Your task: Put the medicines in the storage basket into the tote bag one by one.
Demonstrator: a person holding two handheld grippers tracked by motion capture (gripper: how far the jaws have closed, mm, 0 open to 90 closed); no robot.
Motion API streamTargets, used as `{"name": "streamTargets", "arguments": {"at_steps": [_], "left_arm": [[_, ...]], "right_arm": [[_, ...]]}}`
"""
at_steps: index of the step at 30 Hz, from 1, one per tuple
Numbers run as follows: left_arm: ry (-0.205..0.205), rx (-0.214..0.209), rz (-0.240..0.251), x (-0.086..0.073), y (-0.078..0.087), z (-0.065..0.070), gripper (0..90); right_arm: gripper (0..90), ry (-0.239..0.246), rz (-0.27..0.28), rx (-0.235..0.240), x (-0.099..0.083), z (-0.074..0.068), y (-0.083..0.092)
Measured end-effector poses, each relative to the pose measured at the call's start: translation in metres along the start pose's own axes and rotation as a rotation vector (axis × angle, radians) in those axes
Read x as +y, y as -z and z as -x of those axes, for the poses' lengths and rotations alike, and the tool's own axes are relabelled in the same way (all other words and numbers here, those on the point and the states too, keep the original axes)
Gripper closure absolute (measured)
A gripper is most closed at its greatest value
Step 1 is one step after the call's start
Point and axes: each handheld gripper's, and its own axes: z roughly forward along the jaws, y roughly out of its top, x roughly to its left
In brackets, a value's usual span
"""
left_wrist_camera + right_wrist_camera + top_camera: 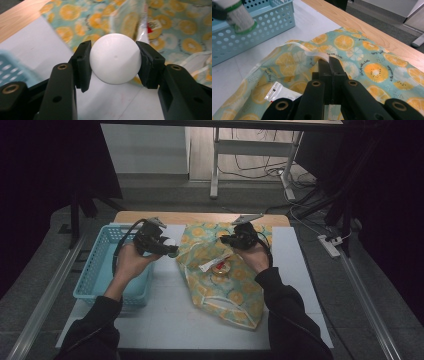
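Observation:
My left gripper [167,251] is shut on a white round-ended container [115,57], held above the white tabletop between the basket and the bag. From the right gripper view the container [239,15] looks like a white cylinder with green bands. A teal bag printed with orange slices [235,290] lies in the middle of the table. My right gripper [329,61] is shut on the bag's white-edged rim [312,53] at its far side and holds the mouth up. A white packet with red print [212,264] and a small round item [220,268] lie in the opening.
A light blue perforated basket [100,270] stands at the table's left edge, close to my left hand. A white mat [170,315] covers the wooden table [200,217]. Desk legs and cables are on the floor beyond.

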Motion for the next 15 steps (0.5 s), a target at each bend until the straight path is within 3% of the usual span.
{"name": "streamTargets", "arguments": {"at_steps": [15], "left_arm": [[-0.086,-0.076,-0.005,0.027,-0.037,0.036,50.0]], "right_arm": [[90.0,-0.001,0.004,0.006,-0.001,0.0,0.001]]}}
